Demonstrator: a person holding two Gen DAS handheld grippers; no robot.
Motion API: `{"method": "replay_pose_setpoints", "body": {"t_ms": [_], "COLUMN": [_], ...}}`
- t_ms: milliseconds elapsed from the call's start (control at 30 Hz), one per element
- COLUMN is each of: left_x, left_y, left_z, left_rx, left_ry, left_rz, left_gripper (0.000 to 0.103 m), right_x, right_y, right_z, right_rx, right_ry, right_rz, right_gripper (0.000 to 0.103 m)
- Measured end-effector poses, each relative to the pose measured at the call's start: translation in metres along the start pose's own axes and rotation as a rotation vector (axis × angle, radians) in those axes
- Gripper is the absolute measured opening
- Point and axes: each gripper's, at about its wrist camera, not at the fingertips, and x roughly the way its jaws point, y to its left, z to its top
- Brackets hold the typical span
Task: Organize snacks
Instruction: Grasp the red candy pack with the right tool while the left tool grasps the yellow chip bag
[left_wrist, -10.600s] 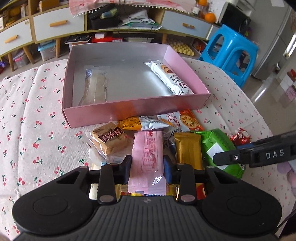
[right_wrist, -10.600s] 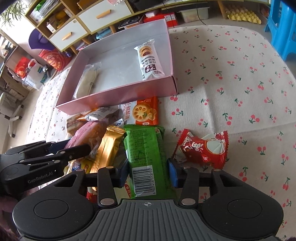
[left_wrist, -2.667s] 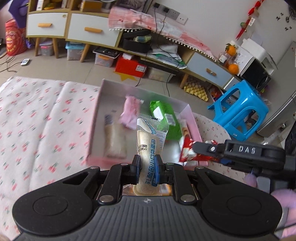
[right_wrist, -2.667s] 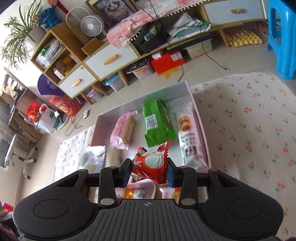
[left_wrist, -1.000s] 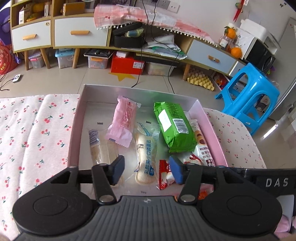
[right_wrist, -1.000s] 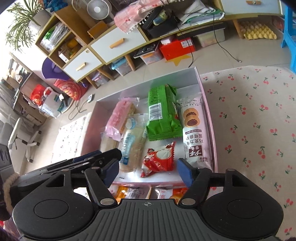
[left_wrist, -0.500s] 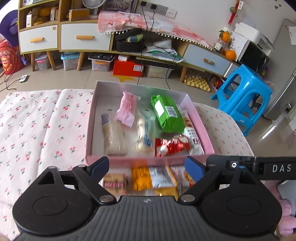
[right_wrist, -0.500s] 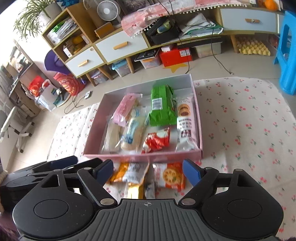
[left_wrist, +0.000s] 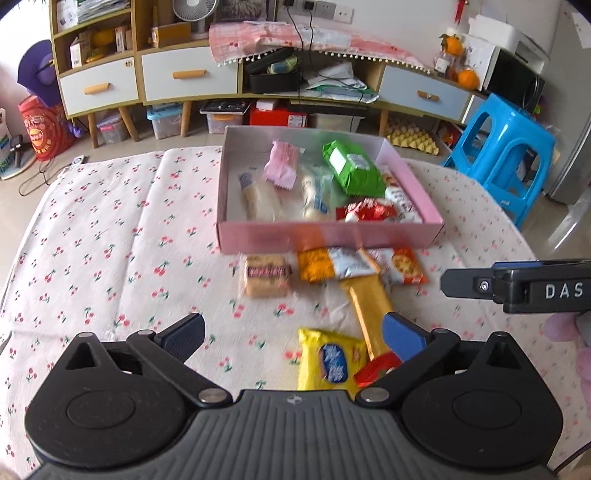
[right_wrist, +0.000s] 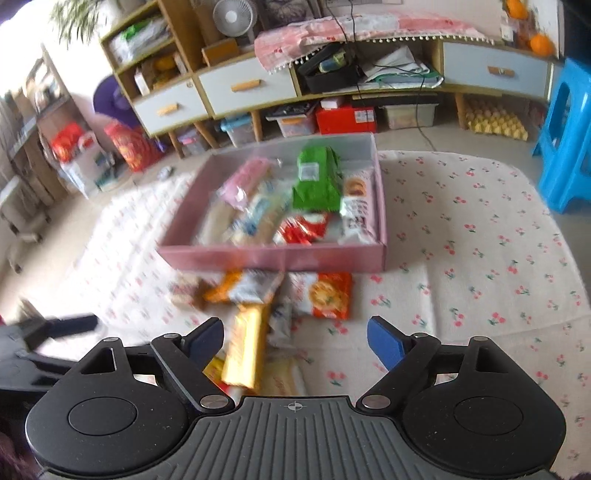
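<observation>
Grippers both empty and both opening: the left gripper (left_wrist: 291, 334) has its jaws spreading very wide with nothing between the pads, and the right gripper (right_wrist: 293, 341) is widening too, only tablecloth and loose packets showing in its gap. That reads as the gap between two loads, with the hands over the near pile and a fresh pick to be chosen.

Far side of the cherry-print tablecloth (left_wrist: 110, 243) sits the shallow pink cardboard box (left_wrist: 328, 234), already carrying a green foil packet (left_wrist: 351, 168), a pink wrapper (left_wrist: 282, 166), pale cake bars and a red-and-white crinkled packet (left_wrist: 367, 212). Left out, just near of its front wall: a brown biscuit pack (left_wrist: 266, 275), an orange-and-silver packet (left_wrist: 334, 264), an orange cracker packet (right_wrist: 325, 295), a long gold foil bar (left_wrist: 367, 308) and, nearest, a yellow pouch with a blue label (left_wrist: 330, 363).

Next move, I'd judge, calls for each hand to drop onto one separate packet, the gold bar lying over its neighbours being the awkward one.

Motion blur smears the right-wrist view, so labels there are unreadable. A red item beside the yellow pouch is half hidden behind the left gripper's right finger. Whatever lies under the gold bar can't be made out.
</observation>
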Motion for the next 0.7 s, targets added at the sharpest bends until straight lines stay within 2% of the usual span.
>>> {"method": "replay_pose_setpoints", "body": {"t_ms": [67,200,300,533,700], "left_x": [0.004,0.008,0.006,-0.005,-0.005], "left_y": [0.002,0.006,0.009,0.021,0.026], "left_z": [-0.005,-0.014,-0.022,-0.037,-0.044], "left_rx": [-0.002,0.020,0.042,0.076,0.088], "left_ry": [0.026,0.074,0.079,0.043,0.050], "left_rz": [0.021,0.024,0.024,0.021,0.023], "left_gripper": [0.102,0.101,0.101,0.101,0.101], "right_x": [0.003,0.007,0.004,-0.005,0.004], "right_y": [0.000,0.003,0.006,0.027,0.048], "right_z": [-0.008,-0.025,-0.036,-0.064,-0.077], "right_rx": [-0.020,-0.069,-0.123,-0.256,-0.341], "right_ry": [0.012,0.033,0.025,-0.024,-0.005], "right_rz": [-0.022,-0.013,0.005,0.125,0.156], "right_gripper": [0.087,0.087,0.087,0.087,0.082]}}
